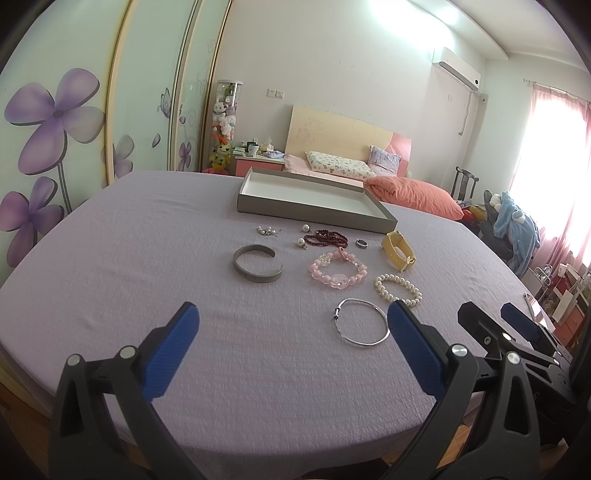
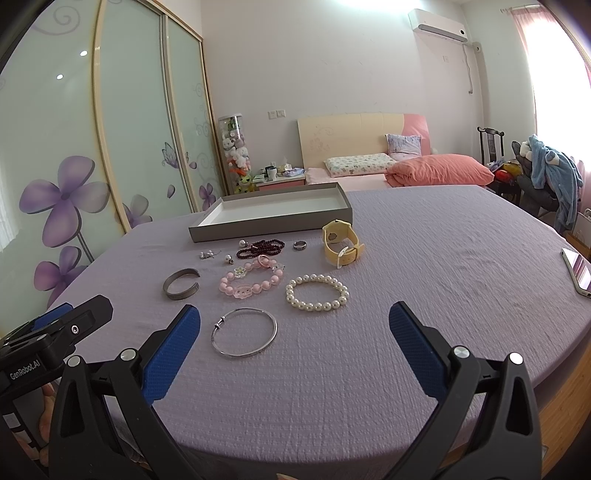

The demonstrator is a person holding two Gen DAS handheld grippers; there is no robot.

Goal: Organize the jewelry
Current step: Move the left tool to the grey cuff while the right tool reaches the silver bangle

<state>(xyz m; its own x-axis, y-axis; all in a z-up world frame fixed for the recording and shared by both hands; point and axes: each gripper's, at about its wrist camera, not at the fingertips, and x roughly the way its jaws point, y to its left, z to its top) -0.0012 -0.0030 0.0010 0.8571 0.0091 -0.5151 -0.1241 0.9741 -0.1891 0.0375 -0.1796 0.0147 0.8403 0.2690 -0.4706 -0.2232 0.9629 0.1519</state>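
- Both grippers, left gripper (image 1: pixel 291 354) and right gripper (image 2: pixel 295 354), hover with jaws apart, holding nothing.
- Nearest the silver bangle (image 2: pixel 244 333) is the right gripper; the bangle lies flat, ahead-left of its jaws, short of the tray (image 2: pixel 273 221).

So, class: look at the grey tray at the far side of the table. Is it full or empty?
Empty. The grey tray shows only its bare white floor in both views; every piece, such as the pearl bracelet, lies outside on the purple cloth.

Phone (image 2: pixel 579 272) far right of tongs; bed (image 2: pixel 373 173), wardrobe (image 2: pixel 74 147), chair (image 2: pixel 489 142) beyond, air conditioner (image 2: pixel 437 25) high.
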